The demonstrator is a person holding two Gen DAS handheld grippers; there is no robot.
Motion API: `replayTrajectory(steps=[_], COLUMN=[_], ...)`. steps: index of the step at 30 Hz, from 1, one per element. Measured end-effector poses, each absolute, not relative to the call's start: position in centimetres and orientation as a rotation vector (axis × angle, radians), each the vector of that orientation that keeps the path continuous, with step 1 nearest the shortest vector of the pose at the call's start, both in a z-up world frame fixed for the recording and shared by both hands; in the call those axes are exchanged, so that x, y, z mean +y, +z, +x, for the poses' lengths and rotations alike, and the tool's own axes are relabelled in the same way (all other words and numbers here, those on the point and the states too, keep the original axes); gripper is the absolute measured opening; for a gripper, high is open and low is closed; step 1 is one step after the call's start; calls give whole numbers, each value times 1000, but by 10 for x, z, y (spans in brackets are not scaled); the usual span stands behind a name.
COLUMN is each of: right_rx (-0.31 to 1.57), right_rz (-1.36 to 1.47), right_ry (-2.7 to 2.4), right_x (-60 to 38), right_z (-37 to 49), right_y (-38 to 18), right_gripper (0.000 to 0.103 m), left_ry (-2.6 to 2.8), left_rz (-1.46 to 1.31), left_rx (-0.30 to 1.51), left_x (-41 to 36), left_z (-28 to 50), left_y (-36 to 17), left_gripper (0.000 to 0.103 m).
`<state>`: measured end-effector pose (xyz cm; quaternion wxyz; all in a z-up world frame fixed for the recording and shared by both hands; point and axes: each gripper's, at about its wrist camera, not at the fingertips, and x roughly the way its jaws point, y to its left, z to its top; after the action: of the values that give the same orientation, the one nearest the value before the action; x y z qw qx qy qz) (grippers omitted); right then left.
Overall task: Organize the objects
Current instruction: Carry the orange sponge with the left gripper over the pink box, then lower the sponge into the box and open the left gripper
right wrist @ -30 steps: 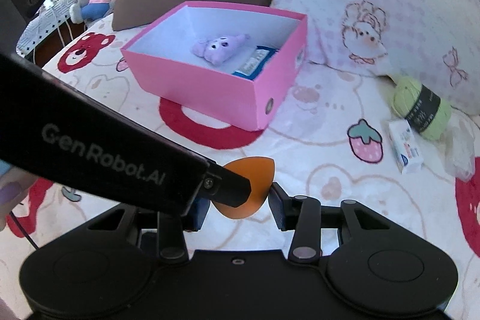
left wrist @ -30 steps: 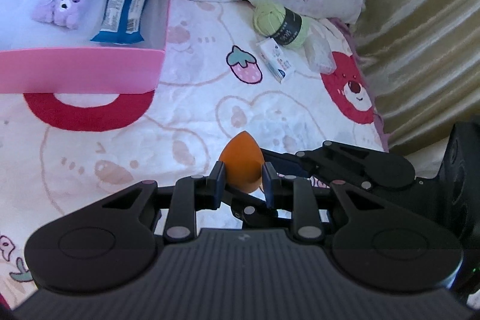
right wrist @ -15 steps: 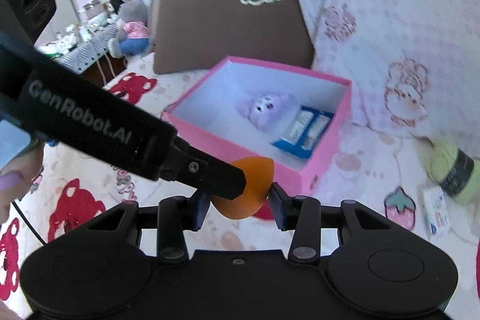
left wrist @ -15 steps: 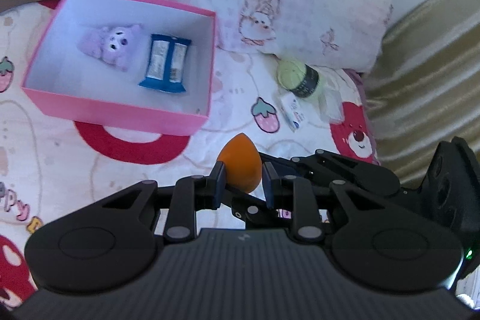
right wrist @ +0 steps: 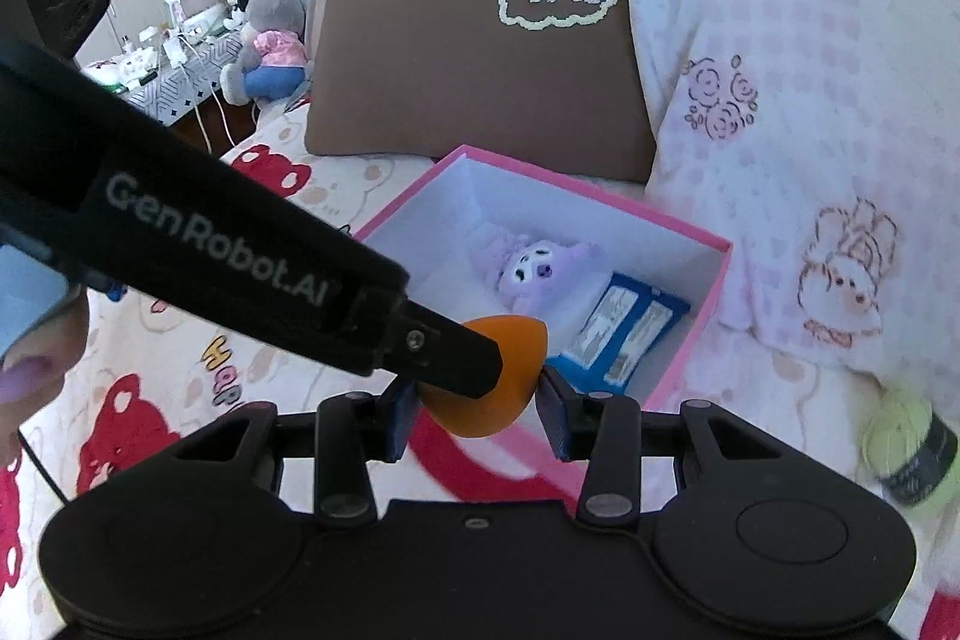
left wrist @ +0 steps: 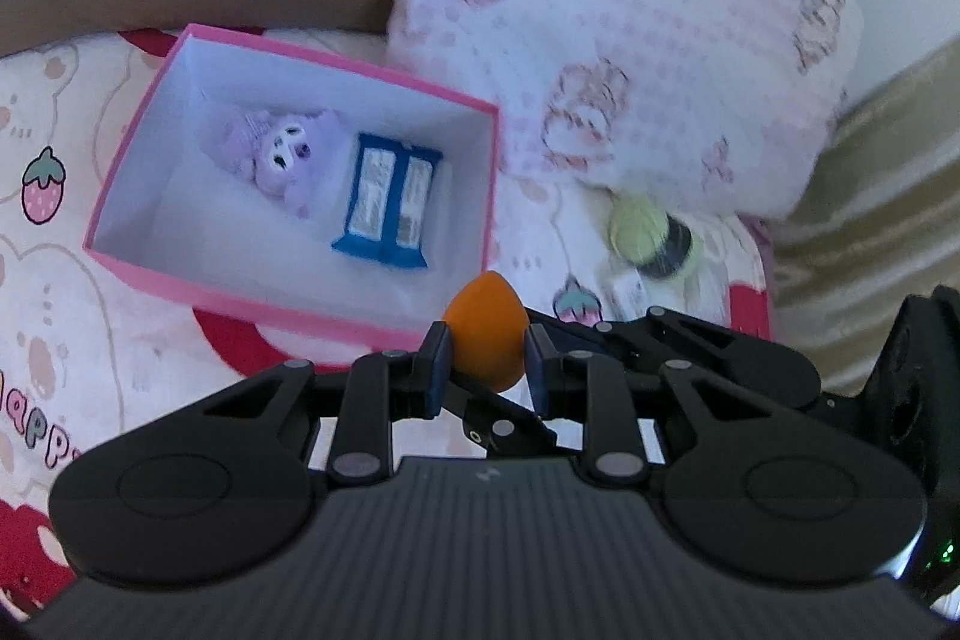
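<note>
Orange sponge [left wrist: 485, 334] sits pinched in both left gripper [left wrist: 485, 370] and right gripper [right wrist: 477, 409], above pink box's [left wrist: 288, 304] near rim.

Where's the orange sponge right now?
The orange sponge sits clamped between the fingers of both the left gripper and the right gripper, held above the bedspread just short of the pink box's near wall.

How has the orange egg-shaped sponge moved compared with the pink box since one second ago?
Yes. The orange egg-shaped sponge, shut in both the left hand-held gripper and the right hand-held gripper, has come to the pink cardboard box, now overlapping its near right corner.
</note>
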<state>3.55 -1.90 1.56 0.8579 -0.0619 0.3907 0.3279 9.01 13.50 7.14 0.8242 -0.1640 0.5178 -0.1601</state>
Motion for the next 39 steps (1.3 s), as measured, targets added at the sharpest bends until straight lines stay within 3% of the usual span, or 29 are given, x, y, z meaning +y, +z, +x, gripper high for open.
replayTrajectory(steps=[7,14,39], right_rx=[831,895,999], right_rz=[-125,-144,-371], right_ry=[689,705,654], right_x=[-4,19,70], right_z=[92,138,206], right_y=[-5,-40,-97], right_gripper=[47,47,47], left_ry=[-314,-256,-206], left_rz=[-451,-495,-633], left_rx=[1018,1046,1113], left_x=[155,165,189], left_z=[136,177,263], left_y=[39,2,-96], left_gripper=[26,26,29])
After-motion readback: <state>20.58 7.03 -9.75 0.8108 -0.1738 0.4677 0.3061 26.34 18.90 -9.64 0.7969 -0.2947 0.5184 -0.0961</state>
